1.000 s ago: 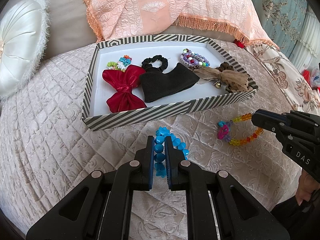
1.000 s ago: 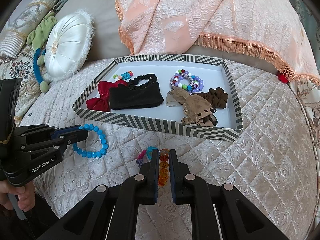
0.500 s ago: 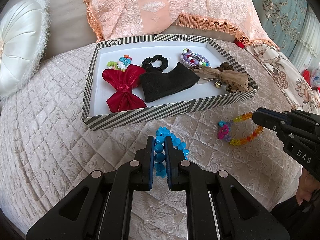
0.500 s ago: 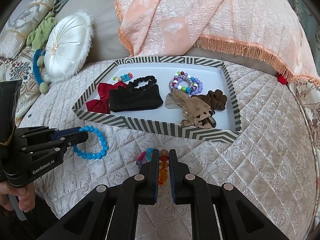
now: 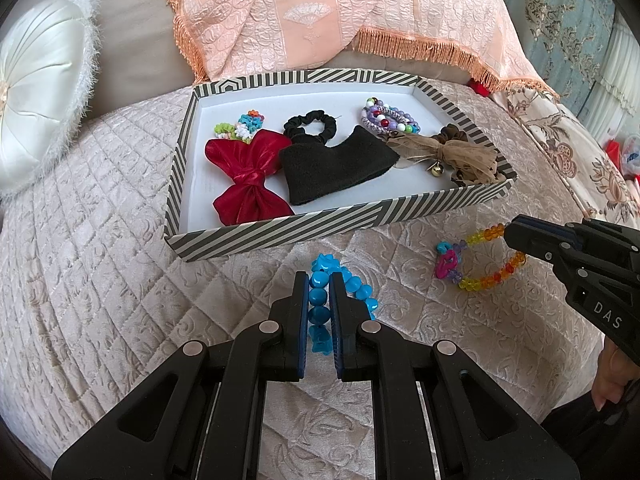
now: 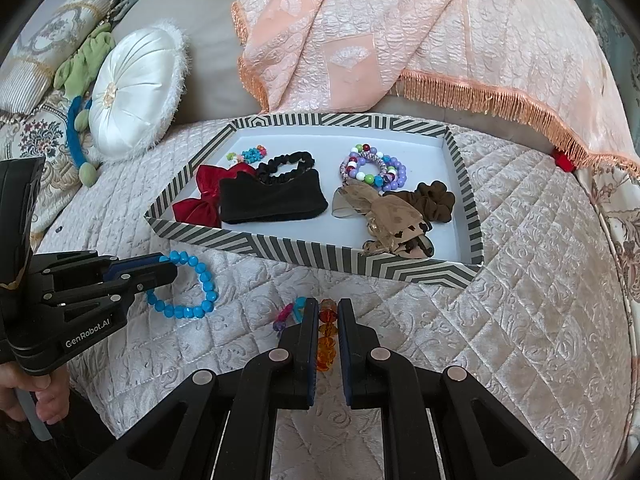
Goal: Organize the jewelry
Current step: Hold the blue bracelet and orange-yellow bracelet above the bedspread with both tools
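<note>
On the quilted cover (image 5: 100, 264), the left gripper (image 5: 319, 282) is pinched on the blue bead bracelet (image 5: 352, 284), which lies just in front of the striped tray (image 5: 280, 236) near its left corner. Inside the tray, from left to right: a small multicoloured bead bracelet (image 5: 240, 128) at the far left, a red bow (image 5: 248, 176), a black scrunchie (image 5: 314, 122) behind a black velvet piece (image 5: 336, 168), a stack of purple bead bracelets (image 5: 388, 120) – far right – and a tan gauze bow (image 5: 448, 152) lying over a brown scrunchie (image 6: 436, 200). To the right, near the tray's front wall, the right gripper (image 6: 329, 308) is closed on the orange-yellow bead bracelet (image 5: 484, 256), whose pink charm (image 5: 446, 264) rests on the cover.
</note>
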